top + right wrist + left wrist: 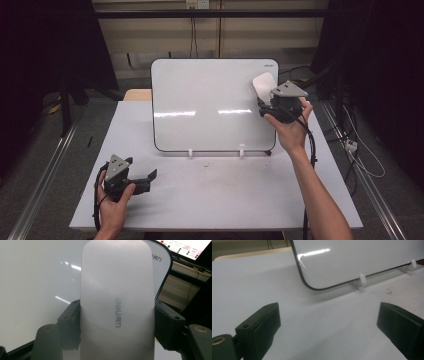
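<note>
- Nearest the lens in the right gripper view, one white eraser (117, 302) marked "deli" stands between the two black fingers (168, 323) of the right gripper (117, 325); they clamp it on both sides.
- In the high view that right gripper (270, 102) sits at the upper right of the frame, held in one hand (290, 127), with the eraser (264, 85) laid against the upper right corner of the whiteboard (210, 105).
- The left gripper (142, 181) lies low at the lower left of the high view, in the other hand (114, 202); its two fingers (259, 325) stand wide apart with bare tabletop between them.
- Count: two grippers, one eraser, one whiteboard, two small white feet (191, 152) under the board's lower edge.
- The whiteboard leans back, its face clean and glossy with two streaks of reflected light.
- The tabletop (225, 200) is white, with a few dark specks just in front of the board.
- Around it: grey floor, metal rails at both sides, cables at the right, dark curtains, a pale wall at the top of the frame.
</note>
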`<action>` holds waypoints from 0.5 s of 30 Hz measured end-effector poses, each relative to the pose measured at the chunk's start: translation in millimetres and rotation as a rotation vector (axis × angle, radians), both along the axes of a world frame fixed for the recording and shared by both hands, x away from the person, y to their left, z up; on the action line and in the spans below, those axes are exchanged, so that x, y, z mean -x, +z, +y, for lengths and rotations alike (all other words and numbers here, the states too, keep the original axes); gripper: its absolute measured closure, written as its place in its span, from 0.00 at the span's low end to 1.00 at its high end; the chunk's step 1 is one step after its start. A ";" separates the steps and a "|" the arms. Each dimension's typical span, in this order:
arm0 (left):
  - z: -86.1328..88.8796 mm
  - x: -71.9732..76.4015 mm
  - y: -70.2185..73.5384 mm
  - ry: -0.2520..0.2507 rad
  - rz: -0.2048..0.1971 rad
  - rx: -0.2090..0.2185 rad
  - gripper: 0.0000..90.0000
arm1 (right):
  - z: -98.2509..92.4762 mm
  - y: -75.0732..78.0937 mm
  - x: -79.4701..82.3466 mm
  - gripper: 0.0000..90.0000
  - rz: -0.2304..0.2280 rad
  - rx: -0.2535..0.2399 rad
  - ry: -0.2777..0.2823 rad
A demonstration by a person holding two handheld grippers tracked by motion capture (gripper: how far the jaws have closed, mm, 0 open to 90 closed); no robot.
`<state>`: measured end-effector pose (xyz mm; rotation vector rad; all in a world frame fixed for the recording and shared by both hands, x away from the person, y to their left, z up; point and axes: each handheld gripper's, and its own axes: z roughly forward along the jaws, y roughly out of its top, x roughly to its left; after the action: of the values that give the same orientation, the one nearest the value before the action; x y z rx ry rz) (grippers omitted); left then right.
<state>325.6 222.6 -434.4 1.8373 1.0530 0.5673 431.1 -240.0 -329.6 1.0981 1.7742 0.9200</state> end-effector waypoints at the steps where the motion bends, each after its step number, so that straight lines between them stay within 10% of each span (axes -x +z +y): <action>1: 0.5 0.5 0.3 0.003 -0.002 -0.002 0.06 | -0.3 -1.6 1.1 0.35 0.001 0.008 0.003; 15: 2.0 2.2 0.3 0.012 -0.002 -0.010 0.06 | 1.8 -19.3 21.4 0.35 0.016 0.056 0.039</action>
<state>323.5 224.6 -434.1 1.8399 1.0620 0.5818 409.7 -238.2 -348.9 1.0415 1.8295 0.8810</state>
